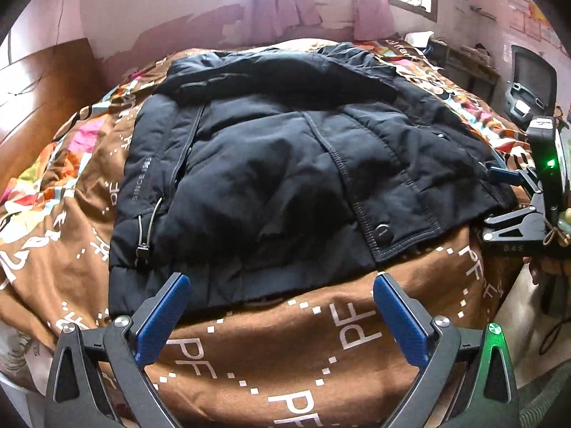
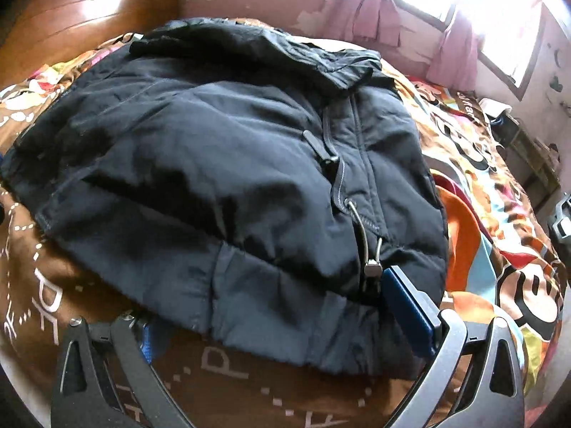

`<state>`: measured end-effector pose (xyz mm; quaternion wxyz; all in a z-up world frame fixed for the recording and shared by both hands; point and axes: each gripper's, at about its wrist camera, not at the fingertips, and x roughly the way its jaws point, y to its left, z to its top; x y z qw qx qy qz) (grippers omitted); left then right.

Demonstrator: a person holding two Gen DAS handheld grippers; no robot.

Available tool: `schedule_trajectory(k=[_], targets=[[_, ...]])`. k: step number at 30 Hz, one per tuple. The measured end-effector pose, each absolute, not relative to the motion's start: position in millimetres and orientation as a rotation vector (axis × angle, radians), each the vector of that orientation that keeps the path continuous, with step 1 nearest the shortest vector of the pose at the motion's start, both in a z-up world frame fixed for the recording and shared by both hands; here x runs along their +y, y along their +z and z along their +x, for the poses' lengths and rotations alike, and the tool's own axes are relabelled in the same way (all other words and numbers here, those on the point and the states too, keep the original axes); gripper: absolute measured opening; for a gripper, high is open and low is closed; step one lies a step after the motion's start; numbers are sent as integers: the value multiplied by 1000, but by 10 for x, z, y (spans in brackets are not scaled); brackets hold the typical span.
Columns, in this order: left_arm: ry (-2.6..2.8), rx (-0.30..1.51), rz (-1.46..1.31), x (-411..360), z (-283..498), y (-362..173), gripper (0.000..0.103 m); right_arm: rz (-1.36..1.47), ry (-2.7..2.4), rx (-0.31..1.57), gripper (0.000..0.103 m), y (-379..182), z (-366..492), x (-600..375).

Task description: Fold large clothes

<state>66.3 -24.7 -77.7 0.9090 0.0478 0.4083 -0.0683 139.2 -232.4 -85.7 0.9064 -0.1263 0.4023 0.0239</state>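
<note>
Black padded jacket (image 1: 285, 164) lies part-folded mid-bed on the brown printed bedspread (image 1: 321, 356); my left gripper (image 1: 282, 321) hovers open at its near hem, my right gripper (image 2: 264, 317) open astride the hem corner—next, pinch both and fold away.

Black padded jacket (image 1: 285, 164), grey stitching down its seams, pale "SINCE" lettering on the left side. Under it a brown bedspread (image 1: 303, 363) with white dotted lines and "PF" letters, going orange, pink and light blue far left and right. Blue pads on the left hand-held gripper (image 1: 280, 317), one link green. Pink curtains (image 1: 285, 3), pink walls.
</note>
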Motion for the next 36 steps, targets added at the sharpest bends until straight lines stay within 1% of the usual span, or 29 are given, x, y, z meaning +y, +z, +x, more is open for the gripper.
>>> schedule_trajectory(k=[6, 9, 11, 14, 16, 19, 22, 25, 36], targets=[[-160, 831, 90, -261, 653, -780, 103, -216, 36, 787, 101, -703, 1440, -2451], [-175, 812, 91, -277, 627, -747, 103, -203, 55, 755, 101, -532, 1485, -2449], [-204, 771, 73, -278, 572, -681, 103, -149, 76, 706, 99, -354, 1504, -2459], [-253, 690, 37, -281, 453, -546, 103, -50, 124, 617, 92, 24, 1551, -2421], [-253, 654, 41, -308, 407, -487, 103, -61, 129, 586, 90, 176, 1604, -2356], [-216, 638, 93, -404, 405, -469, 103, -32, 167, 570, 90, 321, 1740, -2282], [-154, 649, 158, -494, 472, -525, 103, -14, 176, 580, 90, 296, 1838, -2228], [-89, 701, 223, -520, 592, -636, 103, 36, 186, 599, 90, 237, 1925, -2232], [56, 916, 138, -118, 975, -1049, 103, 92, 202, 638, 90, 54, 1986, -2301]])
